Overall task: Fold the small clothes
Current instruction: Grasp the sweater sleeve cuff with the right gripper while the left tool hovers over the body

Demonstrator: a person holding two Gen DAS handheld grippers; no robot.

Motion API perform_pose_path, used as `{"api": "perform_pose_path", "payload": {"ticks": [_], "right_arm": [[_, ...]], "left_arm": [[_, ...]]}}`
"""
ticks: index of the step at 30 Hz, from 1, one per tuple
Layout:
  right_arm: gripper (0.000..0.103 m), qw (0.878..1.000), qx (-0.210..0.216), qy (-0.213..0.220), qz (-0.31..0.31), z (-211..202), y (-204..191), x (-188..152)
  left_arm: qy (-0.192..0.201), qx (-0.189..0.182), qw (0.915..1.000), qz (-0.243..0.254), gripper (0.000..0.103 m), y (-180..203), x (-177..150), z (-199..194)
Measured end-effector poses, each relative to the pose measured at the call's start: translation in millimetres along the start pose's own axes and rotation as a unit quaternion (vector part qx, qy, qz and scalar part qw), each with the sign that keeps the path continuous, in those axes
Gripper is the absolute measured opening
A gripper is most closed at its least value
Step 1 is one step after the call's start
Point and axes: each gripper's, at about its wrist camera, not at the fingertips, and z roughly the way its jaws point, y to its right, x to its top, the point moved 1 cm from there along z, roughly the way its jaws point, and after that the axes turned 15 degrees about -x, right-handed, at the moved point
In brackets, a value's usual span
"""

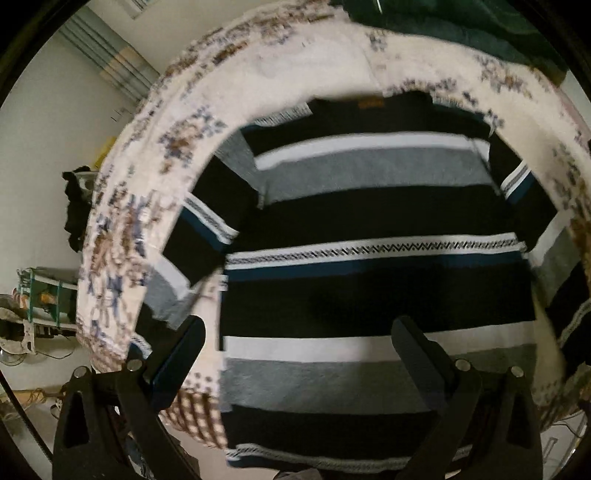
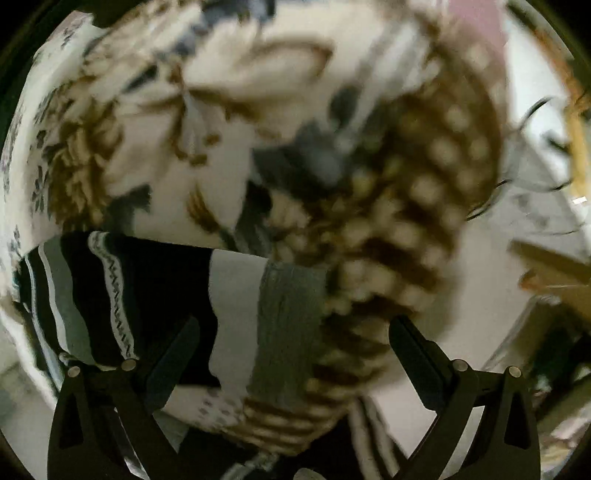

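Observation:
A striped sweater (image 1: pixel 369 221), black with white, grey and blue bands, lies flat on a floral cream cloth (image 1: pixel 122 221), collar at the far end and both sleeves spread out. My left gripper (image 1: pixel 299 343) is open above the sweater's near hem, holding nothing. In the right wrist view, a striped sleeve or side part of the sweater (image 2: pixel 236 302) lies on the same floral cloth (image 2: pixel 258 110). My right gripper (image 2: pixel 295 343) is open just above that part, empty. The view is blurred.
The cloth-covered surface drops off at its left edge (image 1: pixel 92 314), with floor and clutter (image 1: pixel 40 306) beyond. A dark green item (image 1: pixel 461 26) lies past the sweater's collar. Floor and furniture (image 2: pixel 546 258) show to the right in the right wrist view.

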Motion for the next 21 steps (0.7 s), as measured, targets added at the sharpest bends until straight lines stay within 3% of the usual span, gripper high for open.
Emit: {"api": "perform_pose_path", "payload": {"ticks": [3, 4, 5, 6, 12, 18, 21], "right_arm": [[0.073, 0.999, -0.003, 0.026, -0.019, 2, -15, -4], [0.047, 0.999, -0.014, 0.042, -0.025, -4, -18, -6], [0.008, 0.998, -0.014, 0.055, -0.027, -12, -19, -7], [0.007, 0.997, 0.01, 0.067, -0.029, -23, -20, -8], [0.007, 0.986, 0.04, 0.153, -0.045, -109, -14, 26], [0.007, 0.973, 0.016, 0.223, -0.064, -173, -33, 100], [0.007, 0.968, 0.01, 0.24, -0.07, -183, -42, 128]], "left_arm": [[-0.013, 0.004, 0.9999, 0.0, 0.103, 7, 4, 30], [-0.015, 0.004, 0.9999, 0.0, 0.103, 9, 5, 38], [-0.017, 0.001, 0.9999, 0.0, 0.103, 10, 7, 44], [-0.016, -0.004, 0.9999, -0.001, 0.103, 11, 8, 47], [-0.003, -0.022, 0.9998, 0.0, 0.103, 26, 19, 54], [-0.002, -0.053, 0.9986, 0.001, 0.103, 51, 29, 57], [0.0, -0.065, 0.9979, 0.0, 0.103, 61, 33, 59]]}}
